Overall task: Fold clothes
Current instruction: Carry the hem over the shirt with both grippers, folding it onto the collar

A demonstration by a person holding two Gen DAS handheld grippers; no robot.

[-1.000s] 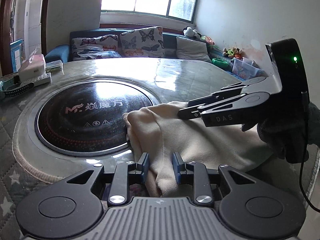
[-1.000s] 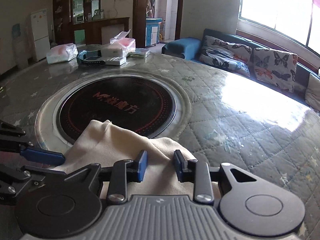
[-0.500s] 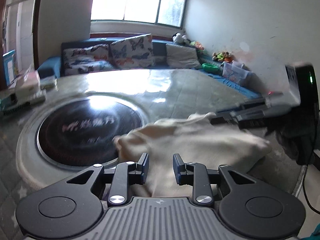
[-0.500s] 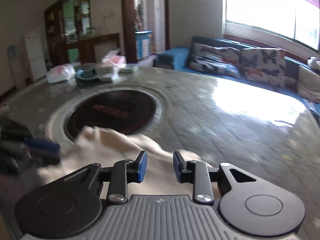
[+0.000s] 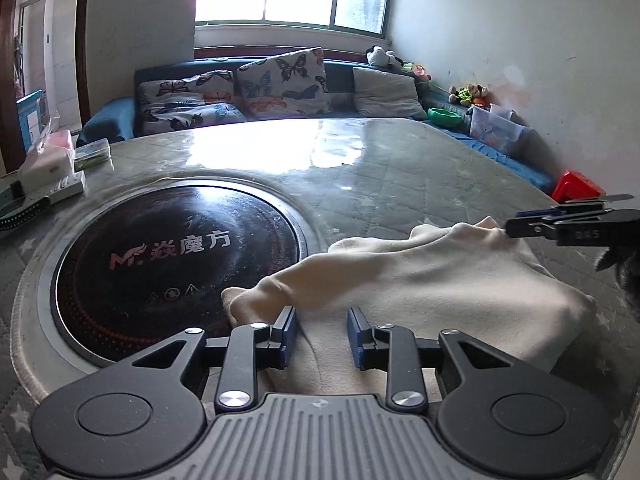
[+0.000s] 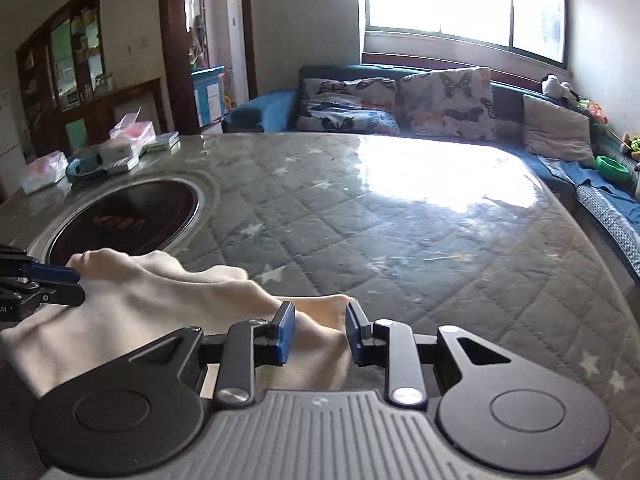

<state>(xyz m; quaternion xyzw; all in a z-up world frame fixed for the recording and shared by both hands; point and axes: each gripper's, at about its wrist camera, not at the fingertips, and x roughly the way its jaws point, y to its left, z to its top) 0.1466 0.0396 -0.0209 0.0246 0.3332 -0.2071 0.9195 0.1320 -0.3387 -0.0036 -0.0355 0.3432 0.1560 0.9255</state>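
A cream garment lies stretched across the quilt-patterned round table, just right of its black centre disc. My left gripper is shut on the garment's near left part, with cloth bunched between its blue pads. My right gripper is shut on the garment's other end. In the left wrist view the right gripper pinches a raised corner at the far right. In the right wrist view the left gripper bites the cloth at the left edge.
A tissue box and small boxes sit at the table's far left. Behind the table runs a blue sofa with butterfly cushions. A red stool stands beyond the table's right edge. The black disc is left of the cloth.
Both grippers carried the garment to the right, off the black disc. The right gripper drew away from the left one, so the cloth now spans wider between them.
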